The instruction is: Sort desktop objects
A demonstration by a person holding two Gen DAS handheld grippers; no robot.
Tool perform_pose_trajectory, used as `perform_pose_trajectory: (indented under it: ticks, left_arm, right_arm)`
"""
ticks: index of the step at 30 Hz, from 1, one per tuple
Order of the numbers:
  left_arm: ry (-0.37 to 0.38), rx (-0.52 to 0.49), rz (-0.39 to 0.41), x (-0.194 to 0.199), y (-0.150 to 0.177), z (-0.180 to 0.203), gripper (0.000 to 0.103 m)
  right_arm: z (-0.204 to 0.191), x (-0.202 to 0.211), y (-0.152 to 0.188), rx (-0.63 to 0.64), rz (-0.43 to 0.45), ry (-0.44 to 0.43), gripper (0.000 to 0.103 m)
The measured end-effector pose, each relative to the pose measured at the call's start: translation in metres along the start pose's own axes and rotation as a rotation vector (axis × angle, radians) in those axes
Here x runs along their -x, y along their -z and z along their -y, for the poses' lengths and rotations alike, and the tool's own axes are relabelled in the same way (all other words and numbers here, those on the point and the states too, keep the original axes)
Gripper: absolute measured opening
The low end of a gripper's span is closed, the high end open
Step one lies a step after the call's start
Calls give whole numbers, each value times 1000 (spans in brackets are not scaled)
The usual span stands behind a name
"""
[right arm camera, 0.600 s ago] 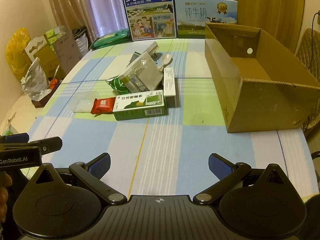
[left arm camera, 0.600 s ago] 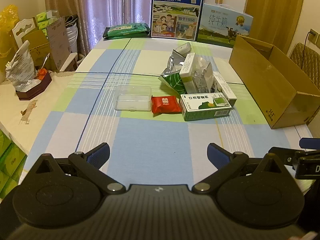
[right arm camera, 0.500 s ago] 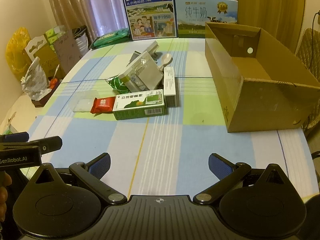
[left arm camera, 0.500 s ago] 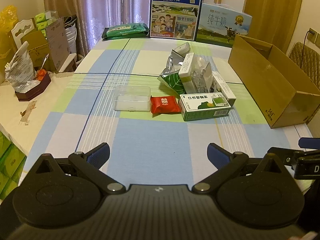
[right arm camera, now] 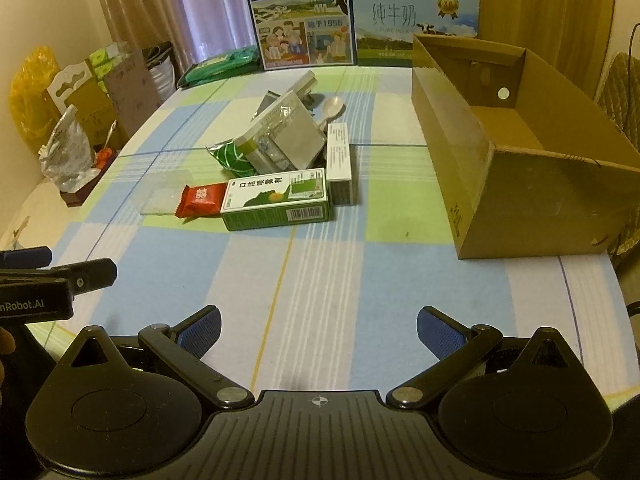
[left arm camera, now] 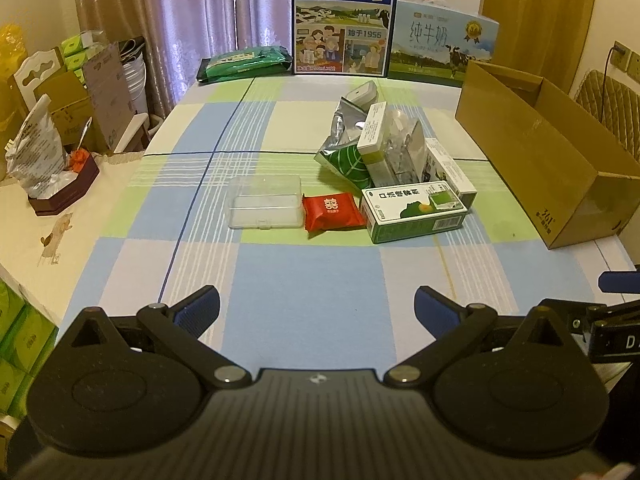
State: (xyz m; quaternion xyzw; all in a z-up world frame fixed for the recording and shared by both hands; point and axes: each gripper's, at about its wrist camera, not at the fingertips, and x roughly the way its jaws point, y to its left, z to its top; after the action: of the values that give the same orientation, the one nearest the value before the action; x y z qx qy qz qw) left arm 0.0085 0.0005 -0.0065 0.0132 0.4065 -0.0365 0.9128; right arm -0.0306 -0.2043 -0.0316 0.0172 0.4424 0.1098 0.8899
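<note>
My left gripper [left arm camera: 316,304] and right gripper [right arm camera: 318,326] both hang wide open and empty over the near edge of the table [left arm camera: 308,304]. The clutter lies mid-table, left of the cardboard box [right arm camera: 520,184]. The green carton [right arm camera: 276,204] looks light and stiff, so I would pinch its long sides; the red packet [left arm camera: 332,212] looks soft and slippery.

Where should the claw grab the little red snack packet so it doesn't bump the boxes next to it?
Probably straight down from above, pinching the red packet across its puffy middle, front edge to back edge. It lies flat between the clear plastic box and the green-and-white carton, so its left and right sides are crowded.
</note>
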Motion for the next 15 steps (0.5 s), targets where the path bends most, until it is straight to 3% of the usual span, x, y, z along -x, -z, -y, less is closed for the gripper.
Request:
perform_pose_trajectory:
  ticks: [10,15]
  left_arm:
    - [56,-33,-13,-9,-10,-3,102]
    - [85,-66,-2,-11,-20,-4,102]
  right_arm:
    - [3,-14,-4,3,-17,-5,101]
    - [0,-20,-9,63,11,-35,101]
